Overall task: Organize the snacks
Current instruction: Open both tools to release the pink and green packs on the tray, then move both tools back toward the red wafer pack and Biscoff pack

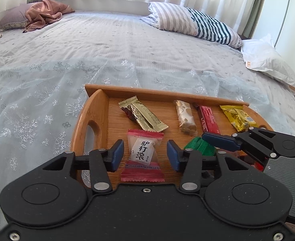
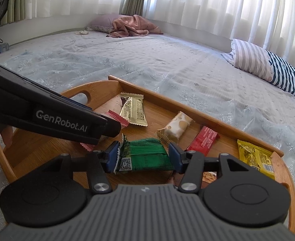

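The wooden tray (image 1: pixel 95 108) is lying on the bed (image 1: pixel 107 46), holding the snacks. The left gripper (image 1: pixel 145 156) is standing apart around the red-and-white candy (image 1: pixel 142 156) — long axis running away from it, pads not pressing. The right gripper (image 2: pixel 143 157) is bracketing the green packet (image 2: pixel 145 154) crosswise — apparently just released.

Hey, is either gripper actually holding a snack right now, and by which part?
Neither. The left gripper straddles the pink candy, pads clear. The right gripper brackets the green packet at its ends, apparently unclamped.
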Demonstrator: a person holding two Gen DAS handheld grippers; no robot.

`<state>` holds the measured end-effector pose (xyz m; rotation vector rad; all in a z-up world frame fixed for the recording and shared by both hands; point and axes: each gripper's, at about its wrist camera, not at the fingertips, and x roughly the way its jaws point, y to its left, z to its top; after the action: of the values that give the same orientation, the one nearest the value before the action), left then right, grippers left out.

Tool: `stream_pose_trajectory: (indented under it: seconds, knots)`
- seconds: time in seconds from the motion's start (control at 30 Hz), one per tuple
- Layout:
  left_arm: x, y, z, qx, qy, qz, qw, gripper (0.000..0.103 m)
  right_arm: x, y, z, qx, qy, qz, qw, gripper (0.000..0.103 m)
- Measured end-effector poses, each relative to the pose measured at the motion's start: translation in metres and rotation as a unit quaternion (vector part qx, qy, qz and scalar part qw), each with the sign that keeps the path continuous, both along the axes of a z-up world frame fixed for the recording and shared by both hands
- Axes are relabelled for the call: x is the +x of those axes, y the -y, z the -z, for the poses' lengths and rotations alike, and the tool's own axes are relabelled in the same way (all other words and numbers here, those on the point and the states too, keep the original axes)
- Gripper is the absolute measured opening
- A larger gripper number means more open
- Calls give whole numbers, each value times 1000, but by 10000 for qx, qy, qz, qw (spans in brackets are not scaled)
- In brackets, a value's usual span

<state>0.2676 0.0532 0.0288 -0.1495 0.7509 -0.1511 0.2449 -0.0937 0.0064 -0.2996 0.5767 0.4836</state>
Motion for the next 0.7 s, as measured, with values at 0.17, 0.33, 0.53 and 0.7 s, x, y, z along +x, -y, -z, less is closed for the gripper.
stream_pose_trajectory:
  seconds: [0.17,0.33,0.53,0.7]
  knots:
    - [-11,-4,-11,26,122,-14,9999,57,-4,1,-4,25,74,-11,10000,82]
    - [-28,-9,-25,88,313,-82,9994,72,-13,9,-15,103,201,104,9997,84]
    - [-58,-15,-35,120,483,-105,9987,82,-32,21,-32,198,371,310,9986,89]
    - [-92,-20,-38,83,637,-135,9978,88,-55,31,-39,323,491,506,9970,92]
